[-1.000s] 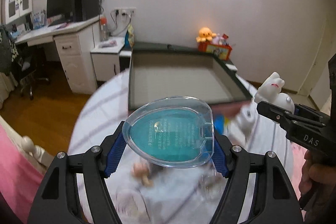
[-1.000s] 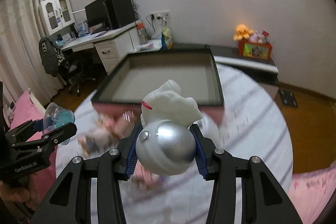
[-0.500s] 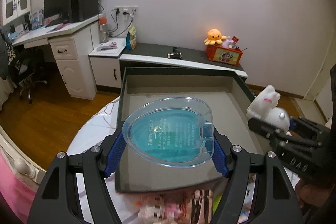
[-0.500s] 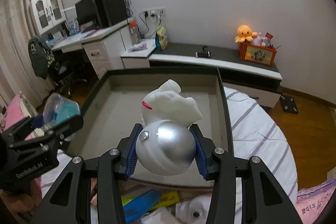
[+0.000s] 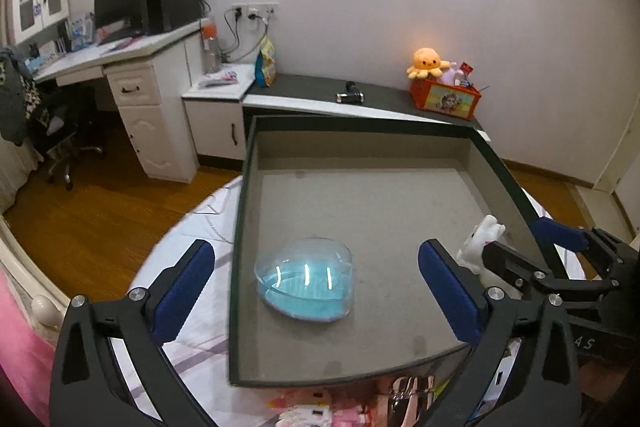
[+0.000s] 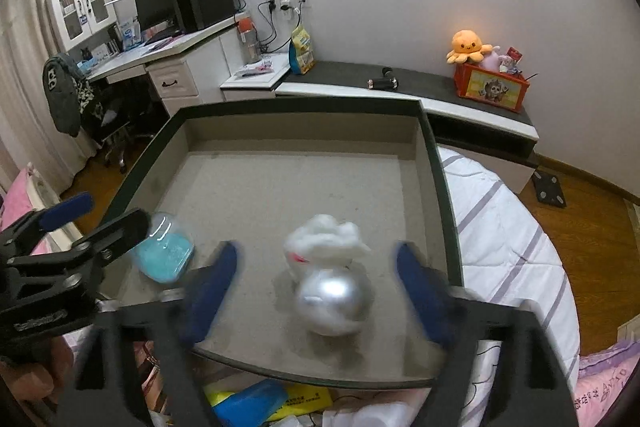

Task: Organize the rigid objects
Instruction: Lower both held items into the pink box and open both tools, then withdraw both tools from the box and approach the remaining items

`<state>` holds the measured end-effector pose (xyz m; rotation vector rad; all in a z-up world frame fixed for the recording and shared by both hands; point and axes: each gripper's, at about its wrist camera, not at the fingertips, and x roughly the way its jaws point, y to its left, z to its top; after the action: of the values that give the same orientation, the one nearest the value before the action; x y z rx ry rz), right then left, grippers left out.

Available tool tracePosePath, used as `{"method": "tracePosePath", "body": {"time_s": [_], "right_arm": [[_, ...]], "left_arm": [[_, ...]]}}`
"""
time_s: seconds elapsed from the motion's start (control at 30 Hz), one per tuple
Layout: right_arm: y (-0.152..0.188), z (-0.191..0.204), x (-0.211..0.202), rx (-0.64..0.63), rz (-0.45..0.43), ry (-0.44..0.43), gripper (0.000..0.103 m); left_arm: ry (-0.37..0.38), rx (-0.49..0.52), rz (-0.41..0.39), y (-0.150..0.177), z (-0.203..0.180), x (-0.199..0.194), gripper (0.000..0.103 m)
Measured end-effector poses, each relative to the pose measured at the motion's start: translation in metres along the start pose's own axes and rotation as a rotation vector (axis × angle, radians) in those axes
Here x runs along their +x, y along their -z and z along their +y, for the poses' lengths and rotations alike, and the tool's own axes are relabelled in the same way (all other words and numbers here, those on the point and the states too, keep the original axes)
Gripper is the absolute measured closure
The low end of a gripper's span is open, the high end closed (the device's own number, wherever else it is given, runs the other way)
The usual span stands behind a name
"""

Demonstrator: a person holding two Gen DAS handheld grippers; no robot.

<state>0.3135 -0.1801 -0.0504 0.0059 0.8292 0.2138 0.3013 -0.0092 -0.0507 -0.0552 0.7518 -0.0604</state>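
Note:
A clear blue heart-shaped case point(image 5: 306, 281) lies on the floor of a large dark-rimmed grey box point(image 5: 240, 211), near its front left. My left gripper point(image 5: 316, 291) is open and empty just above it. A white bunny figure on a silver ball point(image 6: 330, 277) sits in the box point(image 6: 434, 163) at its front right. My right gripper point(image 6: 316, 287) is open around it, blurred, not touching. The case also shows in the right wrist view point(image 6: 164, 253), and the bunny in the left wrist view point(image 5: 482, 239).
The box rests on a round bed with a striped white cover point(image 6: 504, 227). Loose toys and packets point(image 6: 260, 401) lie in front of the box. A low dark shelf with an orange octopus plush point(image 5: 428, 61) and a desk point(image 5: 132, 75) stand behind.
Both grippers moved forward over the box, lowered and opened. The blue case and the bunny figure were let go and now lie on the box floor.

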Motion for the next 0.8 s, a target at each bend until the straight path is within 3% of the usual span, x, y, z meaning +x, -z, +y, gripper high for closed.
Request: {"method": "tracePosePath", "body": {"time_s": [0.1,0.37,0.8], "right_arm": [[0.001,-0.001,-0.009,0.016,-0.011,0.009,0.000],[0.014,-0.008,-0.055,0.081,-0.086,-0.007,0.000],[0.066,-0.008,-0.141,0.096,-0.183,0.010,0.000]], "left_arm": [[-0.010,-0.007,-0.013,0.004,0.006,-0.013,0.000],[0.004,-0.057,-0.098,0.022,0.030,-0.071,0.000],[0.010,-0.069,-0.159,0.070,0.034,-0.149,0.000]]}}
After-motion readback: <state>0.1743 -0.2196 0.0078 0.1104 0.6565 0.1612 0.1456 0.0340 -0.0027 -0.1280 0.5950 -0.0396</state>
